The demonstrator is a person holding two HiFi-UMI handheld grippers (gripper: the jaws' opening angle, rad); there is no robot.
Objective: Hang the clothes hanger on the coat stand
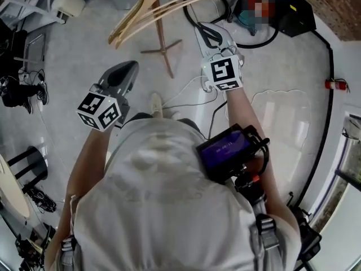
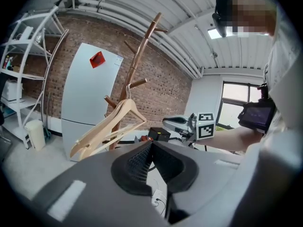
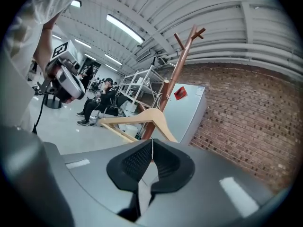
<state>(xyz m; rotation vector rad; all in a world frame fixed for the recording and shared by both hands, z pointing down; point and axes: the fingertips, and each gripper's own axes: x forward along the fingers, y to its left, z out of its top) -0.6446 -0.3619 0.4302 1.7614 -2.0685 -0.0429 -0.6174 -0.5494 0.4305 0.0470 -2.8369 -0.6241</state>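
Note:
A pale wooden clothes hanger (image 1: pixel 152 4) hangs by its metal hook from a peg of the brown wooden coat stand (image 1: pixel 163 47). The left gripper view shows the hanger (image 2: pixel 111 124) tilted against the stand (image 2: pixel 139 56); the right gripper view has it (image 3: pixel 142 119) just beyond the jaws, in front of the stand (image 3: pixel 177 65). My left gripper (image 1: pixel 131 66) is shut and empty (image 2: pixel 151 144), well short of the stand. My right gripper (image 1: pixel 205 30) is to the right of the stand, apart from the hanger; its jaws (image 3: pixel 151 142) are shut with nothing between them.
A white fridge (image 2: pixel 87 93) and a white shelf rack (image 2: pixel 28 56) stand against the brick wall behind the stand. A black box (image 1: pixel 296 10) and cables (image 1: pixel 186 92) lie on the floor. People sit far off (image 3: pixel 97 100).

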